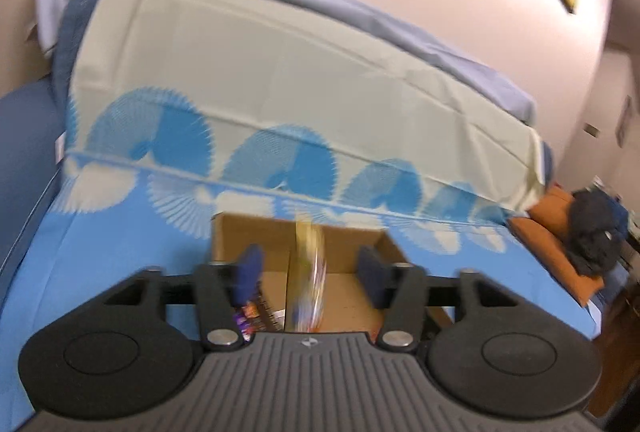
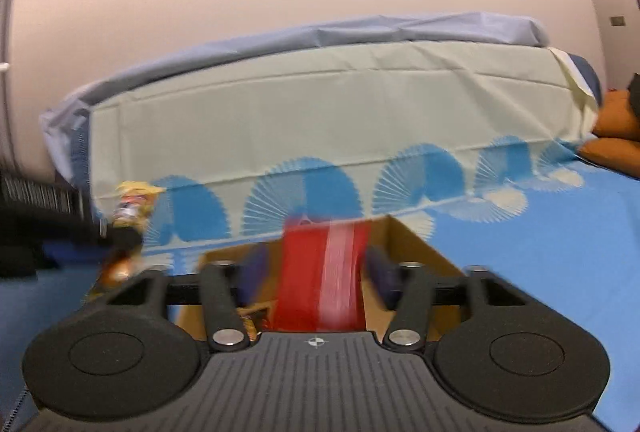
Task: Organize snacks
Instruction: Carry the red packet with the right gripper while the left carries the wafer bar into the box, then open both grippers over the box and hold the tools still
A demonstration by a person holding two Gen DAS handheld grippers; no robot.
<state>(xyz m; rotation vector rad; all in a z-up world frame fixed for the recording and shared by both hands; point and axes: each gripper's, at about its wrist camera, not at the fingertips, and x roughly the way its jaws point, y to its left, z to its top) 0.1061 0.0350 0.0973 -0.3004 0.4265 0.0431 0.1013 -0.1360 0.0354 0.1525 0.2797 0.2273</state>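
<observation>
- Left gripper (image 1: 310,268) over the cardboard box (image 1: 362,286), fingers spread apart, clear gaps either side of a blurred yellow snack packet (image 1: 308,272) (not pressed by either pad)
- Right gripper (image 2: 318,272) above the same box (image 2: 404,244), fingers wide; red packet (image 2: 320,280) between them, blurred, contact could not be told
- More snacks (image 1: 256,314) lying in the box's left part
- Box resting on blue cloth (image 2: 540,252)
</observation>
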